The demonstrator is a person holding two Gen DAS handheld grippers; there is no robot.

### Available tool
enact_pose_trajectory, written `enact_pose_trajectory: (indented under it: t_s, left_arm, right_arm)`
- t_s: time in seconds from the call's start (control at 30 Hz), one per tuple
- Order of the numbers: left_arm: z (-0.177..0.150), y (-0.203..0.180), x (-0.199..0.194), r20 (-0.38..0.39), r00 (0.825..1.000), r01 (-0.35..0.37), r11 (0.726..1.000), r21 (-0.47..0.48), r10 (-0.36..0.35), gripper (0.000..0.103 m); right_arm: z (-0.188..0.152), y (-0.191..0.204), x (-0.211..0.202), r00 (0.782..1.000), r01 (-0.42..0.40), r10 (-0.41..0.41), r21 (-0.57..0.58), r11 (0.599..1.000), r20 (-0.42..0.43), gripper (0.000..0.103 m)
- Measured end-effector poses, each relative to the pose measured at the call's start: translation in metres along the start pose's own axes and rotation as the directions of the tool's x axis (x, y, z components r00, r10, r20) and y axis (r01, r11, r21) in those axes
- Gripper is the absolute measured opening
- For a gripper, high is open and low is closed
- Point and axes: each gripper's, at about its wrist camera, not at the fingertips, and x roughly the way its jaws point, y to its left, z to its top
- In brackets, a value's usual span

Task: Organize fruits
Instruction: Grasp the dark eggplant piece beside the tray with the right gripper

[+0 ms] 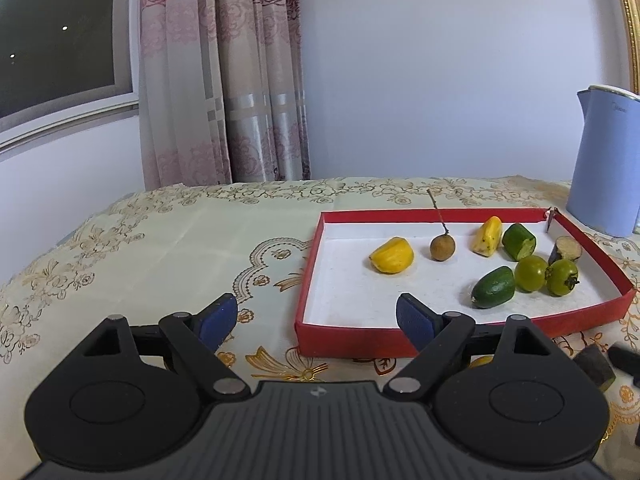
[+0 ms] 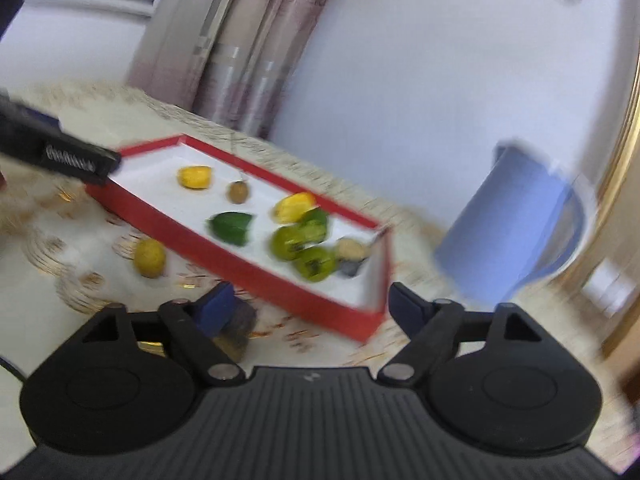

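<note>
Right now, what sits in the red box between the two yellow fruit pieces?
A small brown round fruit with a long thin stem lies between them on the white floor of the red box, clearest in the left wrist view.

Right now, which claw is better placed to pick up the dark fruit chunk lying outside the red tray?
Right. The dark chunk lies beside the right claw; the left claw faces the tray.

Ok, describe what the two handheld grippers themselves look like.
Both look alike. The left gripper and right gripper each have a matte black ribbed body with a small pale logo, two round black housings, black link arms with silver pivot pins, and jaws faced with textured dark blue pads. No cables, sleeves or hands show.
</note>
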Motion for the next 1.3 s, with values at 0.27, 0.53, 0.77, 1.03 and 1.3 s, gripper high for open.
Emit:
enact_pose_trajectory:
  t_s: [0.27, 0.53, 0.77, 1.03, 1.3]
  left_arm:
    - [0.0, 0.002, 0.003, -0.014, 1.0, -0.002, 1.0, -0.009, 0.002, 0.087]
    - [-0.002, -0.003, 0.002, -0.009, 1.0, -0.007, 1.0, 0.025, 0.007, 0.087]
    - [-0.003, -0.007, 0.005, -0.01, 1.0, -0.016, 0.999, 0.045, 0.017, 0.087]
    - [-0.005, -0.009, 0.009, -0.023, 1.0, -0.017, 0.998, 0.059, 0.018, 0.087]
    - [-0.006, -0.011, 0.009, -0.021, 1.0, -0.015, 0.998, 0.069, 0.017, 0.087]
  right_arm:
    - [-0.008, 0.001, 0.007, 0.987, -0.163, 0.161, -0.074, 0.984, -0.025, 0.073]
    - [-0.005, -0.01, 0.011, 0.91, -0.365, 0.414, -0.485, 0.795, -0.006, 0.074]
    - [0.014, -0.035, 0.05, 0.803, -0.583, 0.552, -0.495, 0.645, -0.227, 0.068]
    - [0.017, -0.039, 0.064, 0.74, -0.662, 0.613, -0.459, 0.592, -0.276, 0.056]
    - [0.015, -0.04, 0.059, 0.725, -0.679, 0.63, -0.444, 0.585, -0.279, 0.037]
